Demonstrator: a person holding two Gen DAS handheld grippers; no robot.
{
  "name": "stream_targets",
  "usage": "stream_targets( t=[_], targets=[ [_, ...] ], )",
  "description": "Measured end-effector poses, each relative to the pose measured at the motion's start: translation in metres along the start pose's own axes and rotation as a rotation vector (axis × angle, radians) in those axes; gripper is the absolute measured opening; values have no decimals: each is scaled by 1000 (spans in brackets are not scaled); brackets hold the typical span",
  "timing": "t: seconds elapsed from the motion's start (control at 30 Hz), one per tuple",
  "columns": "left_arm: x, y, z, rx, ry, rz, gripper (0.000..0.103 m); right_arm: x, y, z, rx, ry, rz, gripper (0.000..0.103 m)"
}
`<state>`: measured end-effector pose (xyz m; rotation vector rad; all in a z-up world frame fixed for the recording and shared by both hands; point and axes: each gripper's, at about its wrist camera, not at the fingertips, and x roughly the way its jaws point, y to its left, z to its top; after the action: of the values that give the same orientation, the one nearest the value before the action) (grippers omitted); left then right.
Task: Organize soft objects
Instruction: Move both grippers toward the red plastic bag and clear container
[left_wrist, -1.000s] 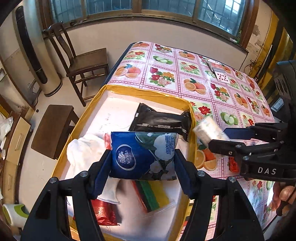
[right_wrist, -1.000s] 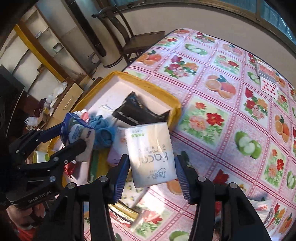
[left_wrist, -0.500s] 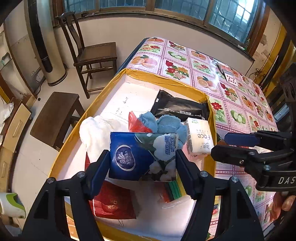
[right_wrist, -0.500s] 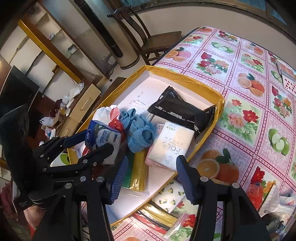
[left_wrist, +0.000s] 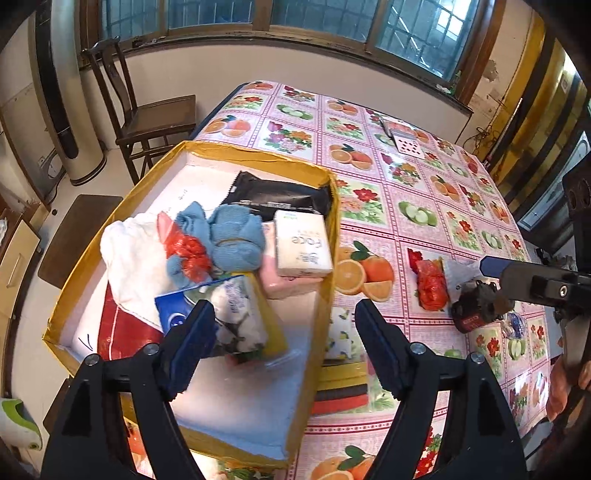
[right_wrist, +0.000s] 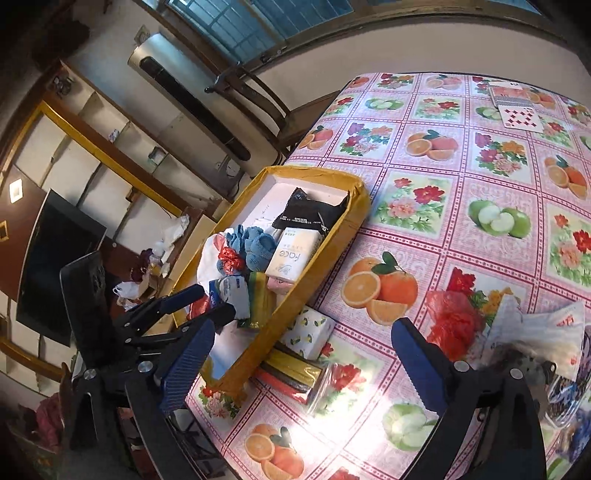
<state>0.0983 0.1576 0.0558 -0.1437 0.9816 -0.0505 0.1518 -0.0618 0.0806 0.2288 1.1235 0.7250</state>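
The blue tissue pack (left_wrist: 210, 314) lies tilted in the yellow box (left_wrist: 325, 295), leaning on the pile just ahead of the left claw (left_wrist: 284, 343), whose jaws stand wide and empty; it could slide down or get knocked if that claw dips. Right of the box, the lemon-print pack (right_wrist: 310, 332) and red bag (right_wrist: 456, 325) wait on the tabletop (right_wrist: 424, 221), near the right claw (right_wrist: 303, 362), also wide; a careless grab might snag both.

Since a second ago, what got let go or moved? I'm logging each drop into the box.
Both grippers let go. The left gripper opened and dropped the blue tissue pack into the box. The right gripper released the white tissue pack there and pulled back over the table. The black pouch and blue cloth stayed put.
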Motion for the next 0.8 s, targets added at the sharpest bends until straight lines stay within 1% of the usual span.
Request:
stream_targets(
  t=[0.03,0.13,0.23,0.3,0.37,0.5,0.63,0.7,0.8],
  targets=[
    [-2,-8,-2,14,-9,0,83,-9,-4,-5,3,-14,3,102],
    [-4,-32,-6,53,-24,-4,83,-37,-20,-19,19,-44,-10,102],
    [-1,-53,-10,65,-7,-53,84,-66,-41,-33,36,-79,-50,103],
    [4,-71,-12,91,7,-73,86,-83,-58,-42,57,-86,-80,103],
    [12,-89,-13,120,23,-84,90,-100,-74,-52,78,-102,-103,103],
    [29,-119,-15,145,47,-89,91,-130,-108,-69,122,-136,-154,103],
    [49,-138,-12,153,84,-87,91,-146,-143,-82,176,-135,-217,103],
    [61,-143,-8,156,101,-68,91,-147,-157,-85,201,-119,-228,103],
    [74,-144,3,112,121,-49,91,-146,-176,-87,254,-116,-244,103]
  ],
)
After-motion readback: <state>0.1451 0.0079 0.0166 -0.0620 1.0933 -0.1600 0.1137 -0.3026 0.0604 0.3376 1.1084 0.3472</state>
